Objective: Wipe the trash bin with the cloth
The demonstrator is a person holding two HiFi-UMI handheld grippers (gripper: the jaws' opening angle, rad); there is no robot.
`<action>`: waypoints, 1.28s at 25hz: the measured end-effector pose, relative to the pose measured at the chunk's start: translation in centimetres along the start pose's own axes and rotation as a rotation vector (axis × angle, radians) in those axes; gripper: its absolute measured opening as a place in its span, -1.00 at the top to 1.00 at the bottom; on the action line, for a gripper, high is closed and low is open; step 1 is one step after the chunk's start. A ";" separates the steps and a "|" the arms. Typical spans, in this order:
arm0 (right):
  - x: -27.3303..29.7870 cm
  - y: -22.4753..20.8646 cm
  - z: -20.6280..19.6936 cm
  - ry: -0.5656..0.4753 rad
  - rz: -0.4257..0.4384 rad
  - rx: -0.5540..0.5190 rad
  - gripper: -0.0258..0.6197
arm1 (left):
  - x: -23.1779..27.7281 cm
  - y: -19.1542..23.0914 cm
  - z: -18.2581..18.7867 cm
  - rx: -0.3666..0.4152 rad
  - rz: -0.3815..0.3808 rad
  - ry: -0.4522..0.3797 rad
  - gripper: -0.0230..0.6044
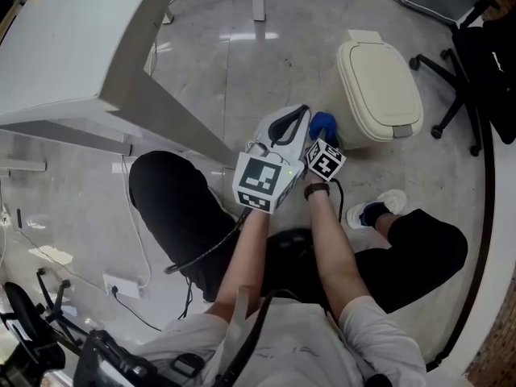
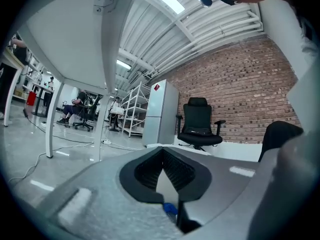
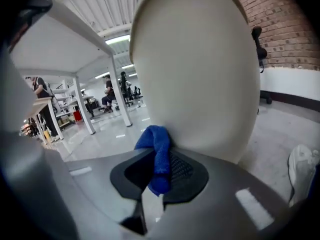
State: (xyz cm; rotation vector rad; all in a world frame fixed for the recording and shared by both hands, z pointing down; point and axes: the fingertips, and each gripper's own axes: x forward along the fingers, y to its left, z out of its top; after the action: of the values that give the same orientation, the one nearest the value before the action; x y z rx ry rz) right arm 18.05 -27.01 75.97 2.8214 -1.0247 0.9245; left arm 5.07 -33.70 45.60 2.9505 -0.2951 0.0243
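Note:
The cream trash bin (image 1: 379, 91) with its lid shut stands on the floor ahead of me, and it fills the right gripper view (image 3: 200, 69). My right gripper (image 1: 324, 135) is shut on a blue cloth (image 1: 322, 123). The bunched cloth (image 3: 156, 139) presses against the lower side of the bin, between the right gripper's (image 3: 161, 159) dark pads. My left gripper (image 1: 302, 113) hovers just left of the cloth, apart from the bin. Its pads (image 2: 175, 171) meet at the tips of the left gripper (image 2: 162, 153) with nothing between them.
A white table (image 1: 72, 47) with slanted legs stands to the left. A black office chair (image 1: 476, 63) is right of the bin. A power strip (image 1: 121, 285) and cables lie on the floor at lower left. My knees and white shoe (image 1: 383, 206) flank the grippers.

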 end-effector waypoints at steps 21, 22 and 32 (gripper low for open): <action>-12.2 3.9 8.5 -0.142 0.268 0.042 0.79 | -1.4 0.1 2.7 0.014 -0.024 -0.059 0.93; -13.7 4.7 10.8 -0.195 0.293 0.020 0.79 | -1.5 -0.4 3.2 0.018 -0.036 -0.080 0.93; -18.5 1.6 19.6 -0.459 0.153 -0.029 0.79 | -0.9 -5.1 5.2 0.011 -0.125 -0.129 0.93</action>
State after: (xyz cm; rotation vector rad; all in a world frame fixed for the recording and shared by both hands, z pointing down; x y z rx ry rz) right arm 16.09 -21.21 49.70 3.0350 -1.2921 0.2563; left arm 5.18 -29.54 39.61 2.9808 -0.1274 -0.1821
